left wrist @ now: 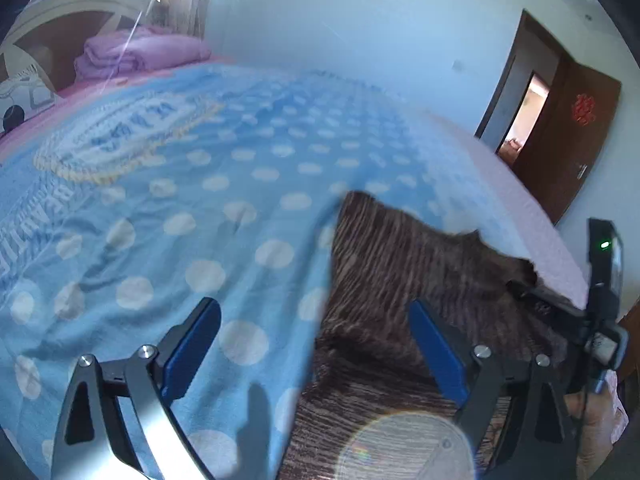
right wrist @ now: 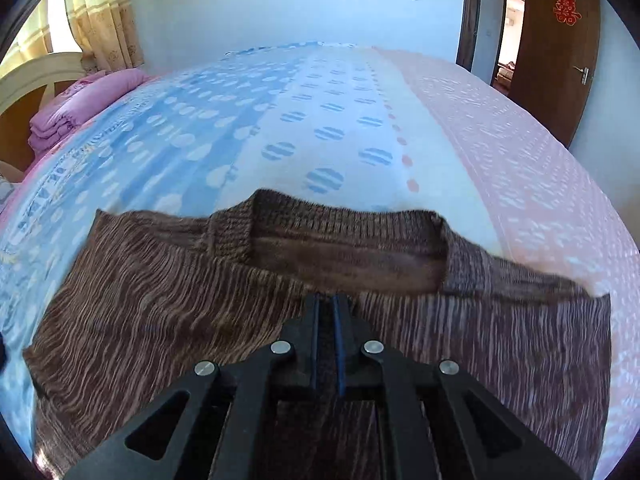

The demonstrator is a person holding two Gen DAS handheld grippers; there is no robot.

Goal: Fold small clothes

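Now right gripper (right wrist: 327,300) pinches brown sweater (right wrist: 160,300) below collar; left gripper (left wrist: 316,344) hovers spread w/ 2 fingers apart.

ribbed brown knit sweater (right wrist: 168,292), soft dotted cotton bedspread (right wrist: 304,120), glossy wooden door (right wrist: 556,60)

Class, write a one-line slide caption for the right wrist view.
Right tongs shut on a brown sweater just below its collar, on a dotted bedspread.
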